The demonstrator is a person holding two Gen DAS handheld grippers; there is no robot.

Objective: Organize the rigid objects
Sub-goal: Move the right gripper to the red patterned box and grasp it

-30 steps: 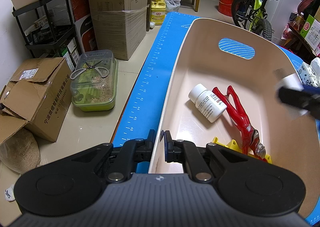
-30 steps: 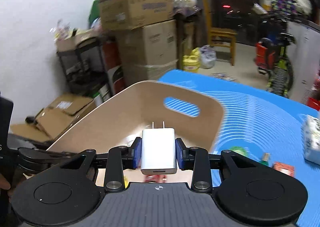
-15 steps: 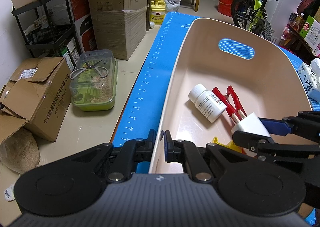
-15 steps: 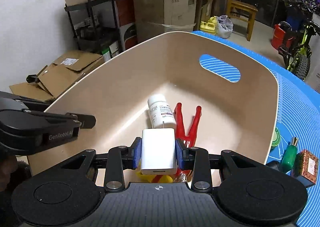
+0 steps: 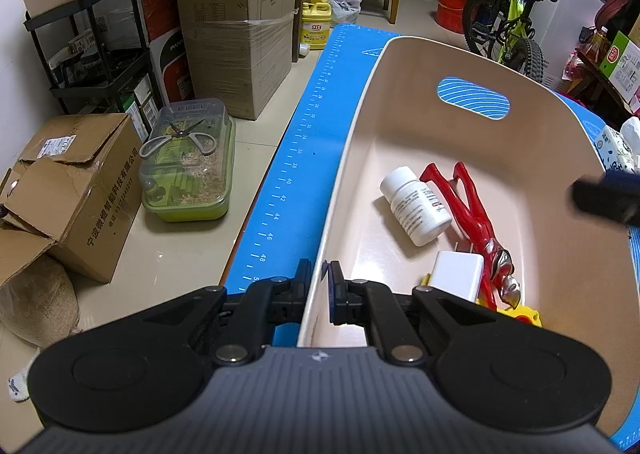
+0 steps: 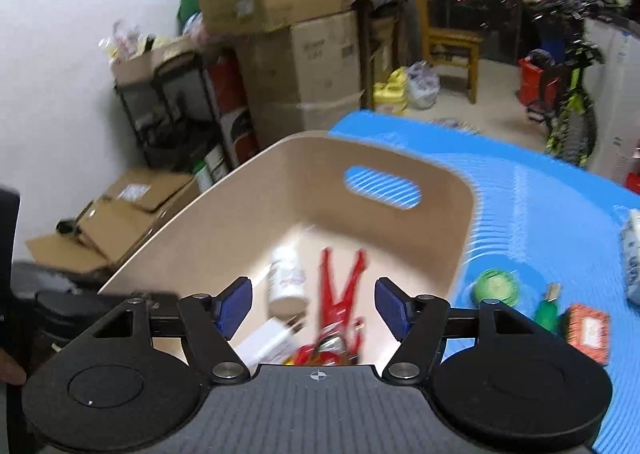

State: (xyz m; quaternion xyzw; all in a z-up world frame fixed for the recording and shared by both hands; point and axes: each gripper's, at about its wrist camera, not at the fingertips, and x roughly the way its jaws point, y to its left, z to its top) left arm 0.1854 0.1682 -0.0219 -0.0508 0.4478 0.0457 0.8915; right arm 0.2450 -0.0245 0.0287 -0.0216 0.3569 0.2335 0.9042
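A beige basket [image 5: 472,133] stands on the blue mat [image 5: 288,181]. My left gripper [image 5: 318,280] is shut on the basket's near left rim. Inside lie a white pill bottle [image 5: 416,205], a red figure toy [image 5: 476,225], a yellow toy [image 5: 524,316] and the white charger plug [image 5: 456,274]. My right gripper [image 6: 314,304] is open and empty above the basket [image 6: 320,173]; the charger [image 6: 266,340], bottle [image 6: 286,280] and red toy [image 6: 340,294] show below it. The right gripper also shows blurred at the left wrist view's right edge [image 5: 608,199].
On the mat right of the basket lie a green round item [image 6: 496,288], a small green bottle [image 6: 548,308], an orange box [image 6: 588,332] and a patterned pack [image 6: 632,254]. Cardboard boxes [image 5: 240,33], a shelf rack [image 5: 96,49] and a bicycle [image 5: 508,17] stand around.
My right gripper opened and let the white charger drop into the basket, then rose and drew back to the right. My left gripper stayed shut on the rim.
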